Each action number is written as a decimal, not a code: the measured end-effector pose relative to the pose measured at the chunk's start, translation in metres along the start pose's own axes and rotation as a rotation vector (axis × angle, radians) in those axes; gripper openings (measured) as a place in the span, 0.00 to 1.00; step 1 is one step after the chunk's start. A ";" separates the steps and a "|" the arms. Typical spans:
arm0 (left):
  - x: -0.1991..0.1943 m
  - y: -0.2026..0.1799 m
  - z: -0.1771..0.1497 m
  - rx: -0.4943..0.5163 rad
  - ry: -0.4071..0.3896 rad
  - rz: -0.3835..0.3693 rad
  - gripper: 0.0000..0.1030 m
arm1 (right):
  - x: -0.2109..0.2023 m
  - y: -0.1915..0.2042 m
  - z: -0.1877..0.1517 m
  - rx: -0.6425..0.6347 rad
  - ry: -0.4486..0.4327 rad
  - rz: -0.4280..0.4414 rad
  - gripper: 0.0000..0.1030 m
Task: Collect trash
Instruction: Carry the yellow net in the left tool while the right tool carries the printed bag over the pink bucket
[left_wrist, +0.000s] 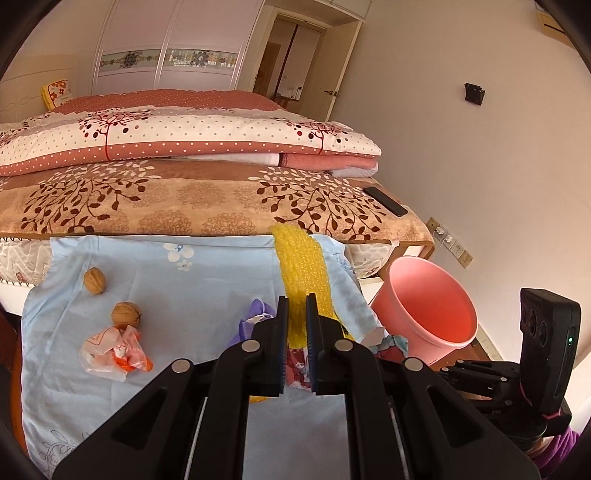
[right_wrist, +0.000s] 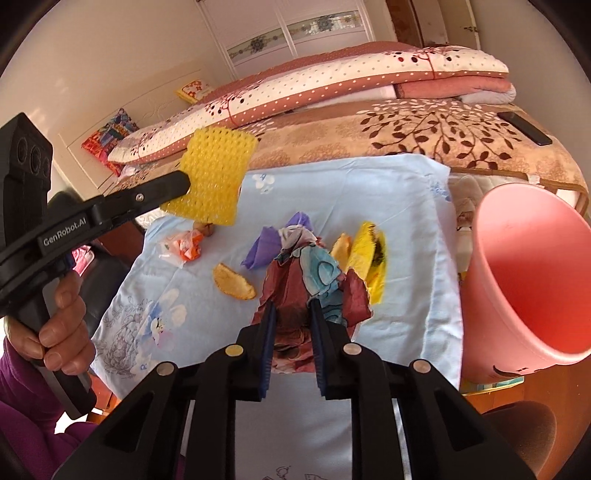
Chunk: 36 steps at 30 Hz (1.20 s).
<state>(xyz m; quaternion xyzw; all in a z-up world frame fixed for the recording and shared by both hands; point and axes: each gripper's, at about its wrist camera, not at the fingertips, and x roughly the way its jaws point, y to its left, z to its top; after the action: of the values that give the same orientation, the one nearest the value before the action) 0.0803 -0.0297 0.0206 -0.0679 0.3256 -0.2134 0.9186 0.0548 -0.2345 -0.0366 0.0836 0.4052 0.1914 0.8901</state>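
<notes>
Holding yellow bubble wrap (left_wrist: 297, 295) pinched in left gripper (left_wrist: 297, 314); light, soft, limp | right gripper (right_wrist: 291, 325) clamped on crumpled patterned wrapper (right_wrist: 314, 280), near centre of blue cloth (right_wrist: 406, 206); crushable, grip mid-bulk | pink bin (right_wrist: 517, 295) right

We saw a yellow bubble-wrap sheet (right_wrist: 213, 176) held up above the light blue cloth (right_wrist: 369, 192), clamped at its edge; a crumpled maroon-and-teal printed scrap (right_wrist: 314, 280) was pinched and lifted, with a purple scrap (right_wrist: 264, 247) just behind it. Yellow peel pieces (right_wrist: 369, 258), an orange peel piece (right_wrist: 234, 282), a crumpled orange-and-white wrapper (left_wrist: 114, 350) and two walnuts (left_wrist: 126, 314) lay on the cloth; the pink bucket (right_wrist: 532, 280) stood beside it, tilted, mouth open.
</notes>
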 end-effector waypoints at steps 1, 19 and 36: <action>0.003 -0.003 0.001 0.002 0.000 -0.007 0.08 | -0.004 -0.006 0.002 0.010 -0.013 -0.013 0.17; 0.070 -0.089 0.015 0.127 0.059 -0.145 0.08 | -0.053 -0.130 0.003 0.323 -0.173 -0.181 0.17; 0.129 -0.152 0.004 0.204 0.164 -0.228 0.08 | -0.065 -0.187 -0.018 0.426 -0.193 -0.304 0.19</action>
<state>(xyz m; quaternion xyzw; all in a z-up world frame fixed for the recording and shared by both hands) 0.1204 -0.2227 -0.0095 0.0071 0.3664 -0.3529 0.8609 0.0533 -0.4314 -0.0603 0.2249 0.3573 -0.0430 0.9055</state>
